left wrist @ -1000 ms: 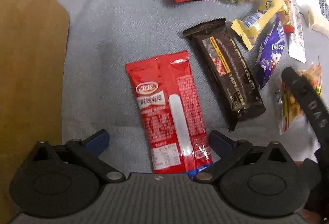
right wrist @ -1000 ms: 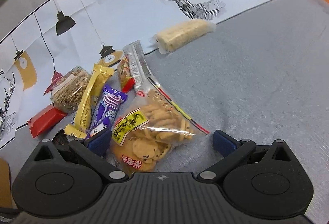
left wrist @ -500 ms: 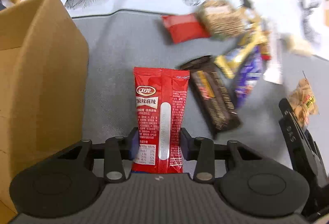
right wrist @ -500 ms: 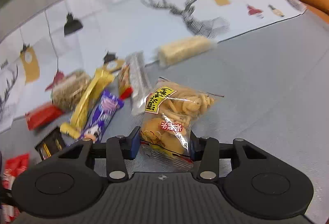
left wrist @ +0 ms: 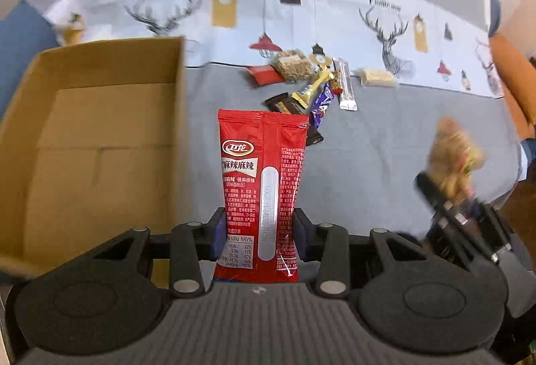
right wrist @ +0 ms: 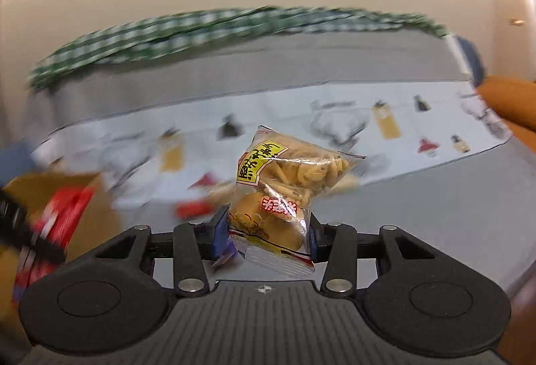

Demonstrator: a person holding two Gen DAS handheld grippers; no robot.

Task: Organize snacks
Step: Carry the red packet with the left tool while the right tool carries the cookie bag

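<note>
My left gripper [left wrist: 259, 236] is shut on a red snack packet [left wrist: 263, 180] and holds it upright above the grey cloth, just right of an open cardboard box [left wrist: 90, 143]. My right gripper [right wrist: 266, 231] is shut on a clear bag of yellow crackers [right wrist: 284, 184] and holds it in the air. In the left wrist view the right gripper [left wrist: 465, 224] shows blurred at the right with the cracker bag [left wrist: 452, 157]. In the right wrist view the red packet [right wrist: 57, 217] and the box [right wrist: 93, 207] show blurred at the left.
Several loose snacks lie on the grey cloth beyond the red packet: a dark bar [left wrist: 284, 105], a purple packet [left wrist: 323, 103], a yellow packet [left wrist: 310, 90], a small red packet [left wrist: 264, 75], a grain bar [left wrist: 293, 66], a pale bar [left wrist: 377, 76]. A deer-print cloth [left wrist: 335, 16] lies behind.
Both grippers closed on their snacks and lifted them off the cloth. The left one moved up beside the open box; the right one rose and swung left, blurring its view.
</note>
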